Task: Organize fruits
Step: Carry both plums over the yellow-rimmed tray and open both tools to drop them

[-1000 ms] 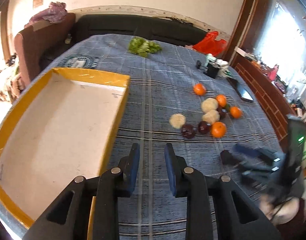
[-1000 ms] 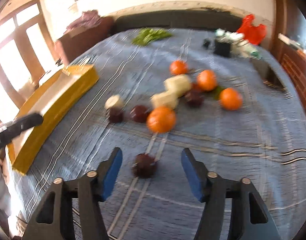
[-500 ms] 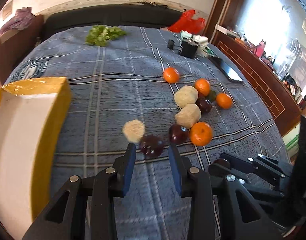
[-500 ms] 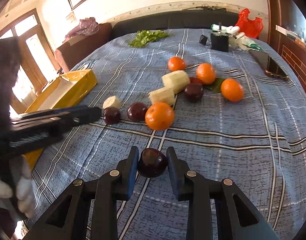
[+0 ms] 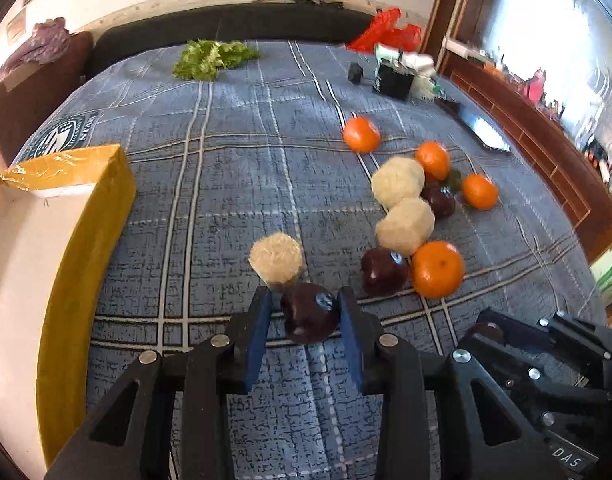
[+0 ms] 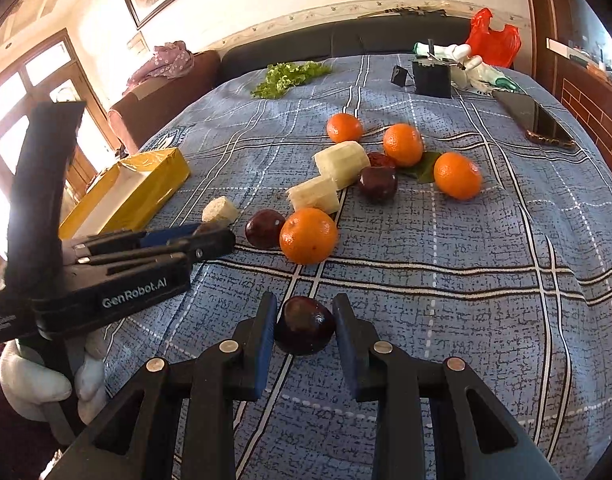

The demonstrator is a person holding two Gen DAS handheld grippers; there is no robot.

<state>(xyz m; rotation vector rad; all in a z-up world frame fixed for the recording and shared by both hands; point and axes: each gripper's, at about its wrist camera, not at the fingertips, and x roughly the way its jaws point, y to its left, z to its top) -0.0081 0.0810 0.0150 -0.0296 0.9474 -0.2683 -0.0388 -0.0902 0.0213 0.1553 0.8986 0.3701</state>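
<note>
My left gripper [image 5: 304,312] is shut on a dark plum [image 5: 310,314] on the blue checked cloth, just in front of a pale peeled chunk [image 5: 276,258]. My right gripper [image 6: 304,322] is shut on another dark plum [image 6: 304,325]. Ahead lie several oranges, such as the near one [image 5: 438,268] [image 6: 308,236], more plums [image 5: 384,272] [image 6: 264,229] and pale peeled pieces [image 5: 404,226] [image 6: 314,196]. The yellow box [image 5: 62,236] [image 6: 126,192] stands open at the left. The left gripper also shows in the right wrist view [image 6: 210,236].
Green lettuce [image 5: 214,58] lies at the far side. A black box [image 5: 392,80], a red bag [image 5: 386,36] and a phone [image 5: 484,130] sit at the far right. A dark sofa runs behind the cloth.
My left gripper swung from over the box to the fruit and closed on a plum. My right gripper closed on the plum in front of it and holds it.
</note>
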